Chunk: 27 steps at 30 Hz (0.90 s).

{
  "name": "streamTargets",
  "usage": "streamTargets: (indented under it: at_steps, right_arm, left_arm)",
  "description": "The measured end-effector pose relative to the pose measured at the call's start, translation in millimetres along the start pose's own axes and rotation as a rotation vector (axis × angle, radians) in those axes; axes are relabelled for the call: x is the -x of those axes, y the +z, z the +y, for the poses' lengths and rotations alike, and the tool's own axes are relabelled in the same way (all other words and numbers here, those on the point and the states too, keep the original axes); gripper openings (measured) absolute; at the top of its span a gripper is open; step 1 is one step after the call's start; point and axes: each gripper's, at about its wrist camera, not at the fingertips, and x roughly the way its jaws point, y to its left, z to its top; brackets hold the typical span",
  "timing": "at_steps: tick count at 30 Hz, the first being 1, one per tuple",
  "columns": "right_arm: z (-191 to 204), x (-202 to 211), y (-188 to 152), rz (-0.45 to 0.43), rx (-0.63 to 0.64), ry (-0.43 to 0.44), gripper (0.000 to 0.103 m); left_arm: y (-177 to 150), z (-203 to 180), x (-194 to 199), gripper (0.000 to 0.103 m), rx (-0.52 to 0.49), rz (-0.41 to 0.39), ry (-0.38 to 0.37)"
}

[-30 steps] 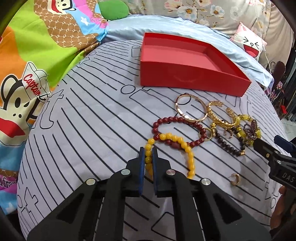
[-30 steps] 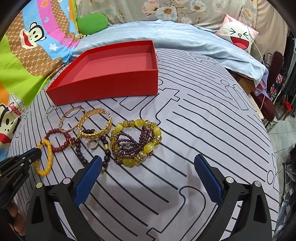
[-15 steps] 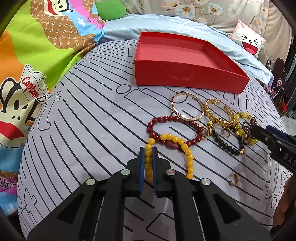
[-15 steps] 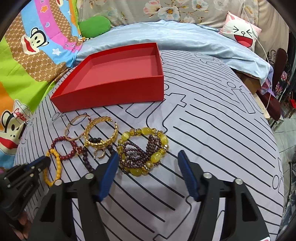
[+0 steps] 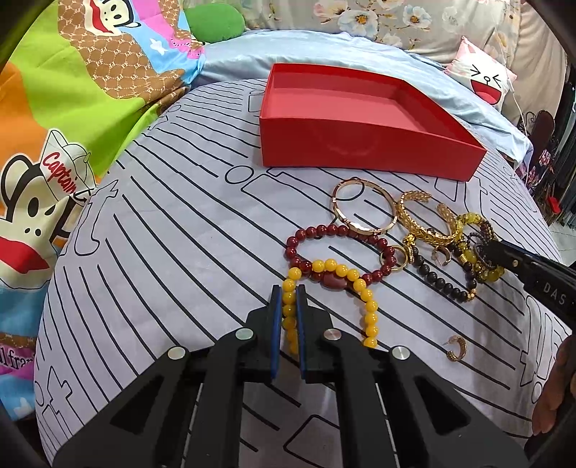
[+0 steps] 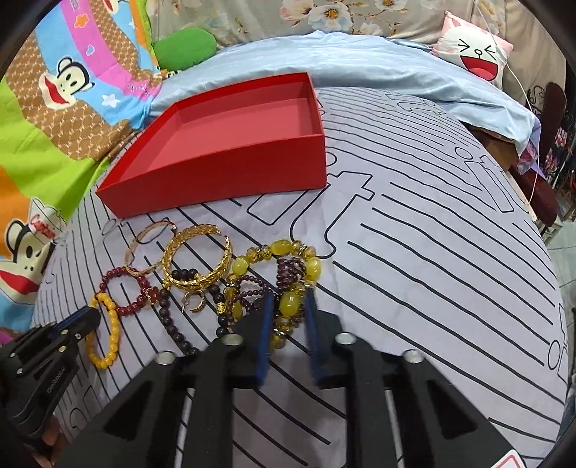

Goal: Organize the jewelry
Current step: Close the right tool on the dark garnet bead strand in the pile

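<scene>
Left gripper (image 5: 288,291) was clamped on the yellow bead bracelet (image 5: 363,288), lying near-left of the pile. Right gripper (image 6: 289,302) had just closed, pinching the amber-and-purple bracelet (image 6: 288,266); the red box (image 6: 223,176) sat farther back.

A home bedroom is showing here: a bed is wearing a grey line-patterned sheet (image 5: 172,230), a cartoon-monkey quilt (image 5: 72,108) and pale blue blanket (image 6: 360,61) are lying behind, and a laughing-face cushion (image 6: 475,57) is leaning on floral fabric (image 5: 378,18).
</scene>
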Motion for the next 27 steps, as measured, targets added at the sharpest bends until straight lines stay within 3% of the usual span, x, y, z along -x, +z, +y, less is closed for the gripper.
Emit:
streamTargets:
  at_steps: [11, 13, 14, 15, 22, 27]
  right_arm:
    - [-10, 13, -5, -0.009, -0.009, -0.002, 0.011]
    - [-15, 15, -6, -0.009, -0.026, -0.017, 0.020]
    - [-17, 17, -7, -0.017, -0.034, -0.024, 0.030]
    - [-19, 20, -8, -0.026, -0.038, -0.024, 0.032]
    - [-2, 26, -1, -0.043, 0.017, 0.035, 0.030]
    - [7, 9, 1, -0.020, 0.044, 0.015, 0.030]
  left_arm:
    - [-1, -1, 3, 0.007, 0.007, 0.010, -0.008]
    - [-3, -2, 5, 0.007, 0.005, 0.010, -0.006]
    - [-4, -2, 5, 0.007, 0.005, 0.009, -0.006]
    - [-5, -2, 5, 0.007, 0.005, 0.010, -0.006]
    - [-6, -4, 5, 0.008, 0.001, 0.009, -0.003]
    - [-6, -4, 5, 0.008, 0.000, 0.009, -0.007]
